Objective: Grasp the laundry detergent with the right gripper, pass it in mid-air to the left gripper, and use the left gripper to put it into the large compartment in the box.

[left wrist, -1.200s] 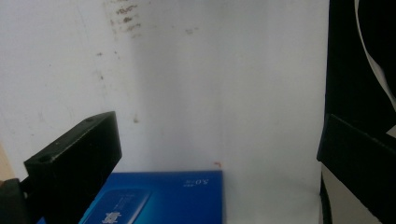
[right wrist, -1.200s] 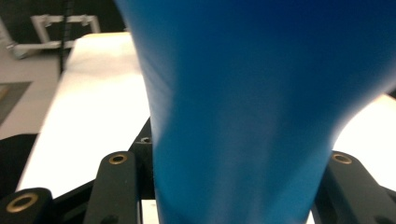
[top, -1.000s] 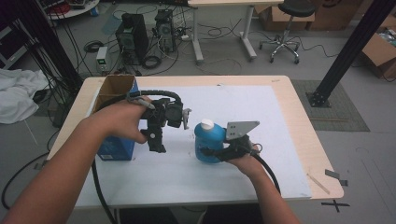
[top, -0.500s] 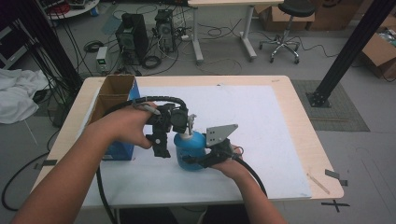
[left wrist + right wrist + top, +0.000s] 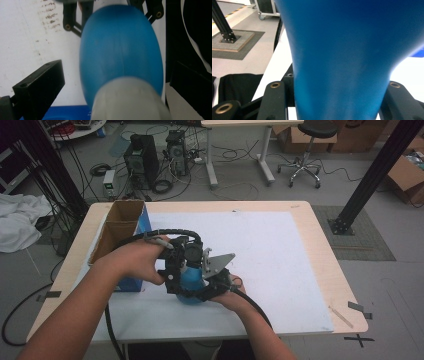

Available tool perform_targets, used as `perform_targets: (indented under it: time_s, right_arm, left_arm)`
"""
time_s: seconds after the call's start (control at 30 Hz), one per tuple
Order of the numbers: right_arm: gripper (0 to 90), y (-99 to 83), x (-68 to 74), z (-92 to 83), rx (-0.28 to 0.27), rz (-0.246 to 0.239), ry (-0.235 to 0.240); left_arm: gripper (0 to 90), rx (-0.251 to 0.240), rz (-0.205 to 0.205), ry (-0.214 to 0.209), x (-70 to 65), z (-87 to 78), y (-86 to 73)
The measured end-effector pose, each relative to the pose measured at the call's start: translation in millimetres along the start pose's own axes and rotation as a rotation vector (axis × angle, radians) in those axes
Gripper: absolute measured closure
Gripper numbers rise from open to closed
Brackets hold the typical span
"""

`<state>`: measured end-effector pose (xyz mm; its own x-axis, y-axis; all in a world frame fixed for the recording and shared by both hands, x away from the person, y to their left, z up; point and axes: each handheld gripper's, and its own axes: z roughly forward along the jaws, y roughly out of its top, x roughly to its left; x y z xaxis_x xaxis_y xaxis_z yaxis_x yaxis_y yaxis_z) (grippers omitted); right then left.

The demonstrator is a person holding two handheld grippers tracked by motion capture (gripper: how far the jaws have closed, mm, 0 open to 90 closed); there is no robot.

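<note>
A blue bottle [image 5: 190, 279] with a whitish cap [image 5: 130, 100] is held just above the white sheet at the table's front centre. My right gripper [image 5: 202, 287] is shut on its body from the right, and the blue body [image 5: 342, 62] sits tight between the two black jaws in the right gripper view. My left gripper [image 5: 181, 260] comes down over the top of the bottle. Its jaws stand open on either side of the bottle [image 5: 120, 47], with a gap on the left side. The cap lies close to that camera.
An open cardboard box [image 5: 121, 220] with a blue side stands at the table's left, just beside my left hand. A white sheet [image 5: 280, 255] covers most of the wooden table [image 5: 327, 250]. Cables, computers and a stool are on the floor beyond.
My right gripper has carried the bottle leftward and nearer the front edge. The left gripper has closed in over the bottle's top, so both grippers now meet at the bottle.
</note>
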<state>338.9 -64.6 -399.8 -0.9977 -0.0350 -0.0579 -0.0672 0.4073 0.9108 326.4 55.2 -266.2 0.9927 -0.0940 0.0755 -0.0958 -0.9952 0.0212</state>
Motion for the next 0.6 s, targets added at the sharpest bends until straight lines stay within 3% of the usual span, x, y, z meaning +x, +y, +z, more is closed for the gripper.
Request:
perform_targets:
  time_s: [0.37,0.6]
  right_arm:
    - [46.1,6.7,-2.4,11.6,-0.03,-0.001,0.004]
    - [46.1,6.1,-1.5,12.4,-0.035,0.019,0.013]
  left_arm:
    - [1.3,0.008,-0.042,0.016,-0.1,2.5,-7.9]
    - [7.8,0.021,-0.047,0.028,-1.1,2.9,-5.4]
